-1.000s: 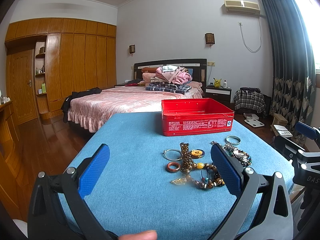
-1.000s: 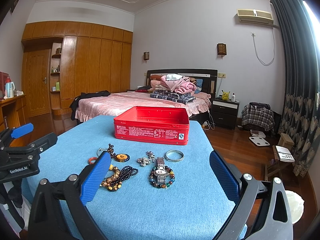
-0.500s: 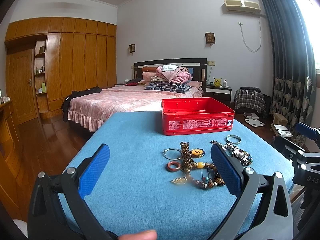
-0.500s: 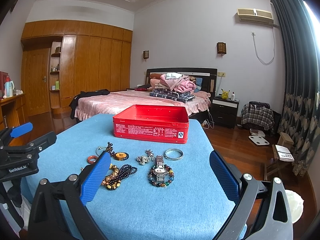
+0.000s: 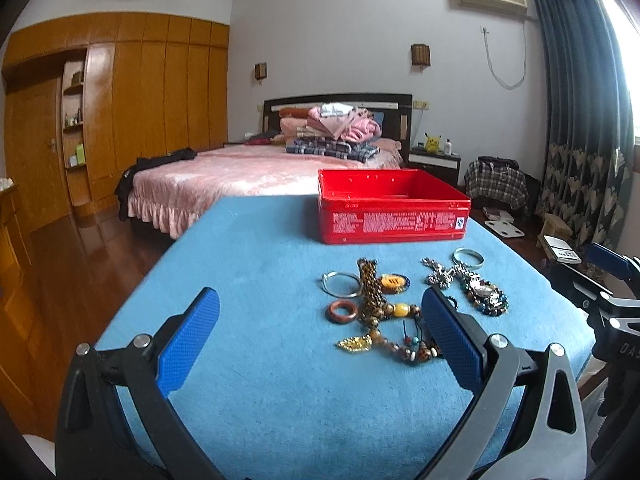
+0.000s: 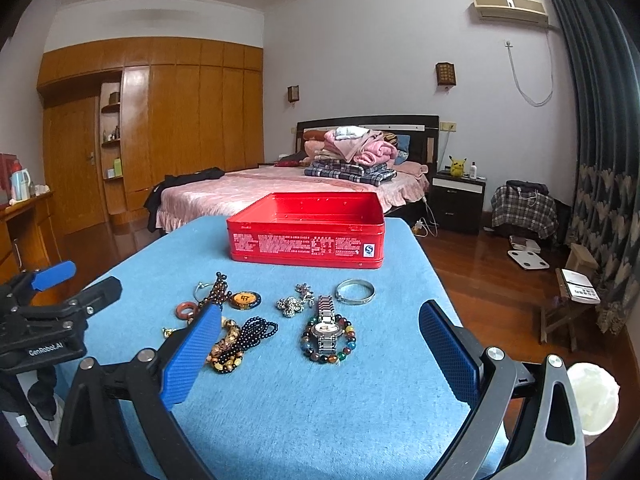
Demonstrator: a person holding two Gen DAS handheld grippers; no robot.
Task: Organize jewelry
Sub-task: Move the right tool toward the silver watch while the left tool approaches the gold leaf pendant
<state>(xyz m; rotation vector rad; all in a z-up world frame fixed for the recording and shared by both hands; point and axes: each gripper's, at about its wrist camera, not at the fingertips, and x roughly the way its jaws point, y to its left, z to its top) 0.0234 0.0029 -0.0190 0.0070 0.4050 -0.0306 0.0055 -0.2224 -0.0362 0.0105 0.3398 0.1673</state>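
Observation:
An open red tin box (image 5: 392, 210) (image 6: 306, 236) stands at the far end of a blue-covered table (image 5: 248, 264) (image 6: 320, 408). Jewelry lies in front of it: a silver watch inside a bead bracelet (image 6: 329, 332), a silver bangle (image 6: 355, 291), a red ring (image 5: 342, 312), an amber pendant (image 5: 392, 282), dark bead strands (image 6: 248, 334) and a gold leaf charm (image 5: 356, 342). My left gripper (image 5: 320, 320) is open and empty, just short of the pile. My right gripper (image 6: 320, 336) is open and empty, near the watch.
A bed (image 5: 240, 172) with folded clothes stands behind the table. A wooden wardrobe (image 5: 120, 112) lines the left wall. A nightstand (image 6: 456, 196), a stool (image 6: 568, 300) and curtains (image 6: 600, 160) are on the right. The table drops off to wooden floor on both sides.
Both grippers have edged slightly forward toward the jewelry; the box and jewelry have not moved. Both stay open.

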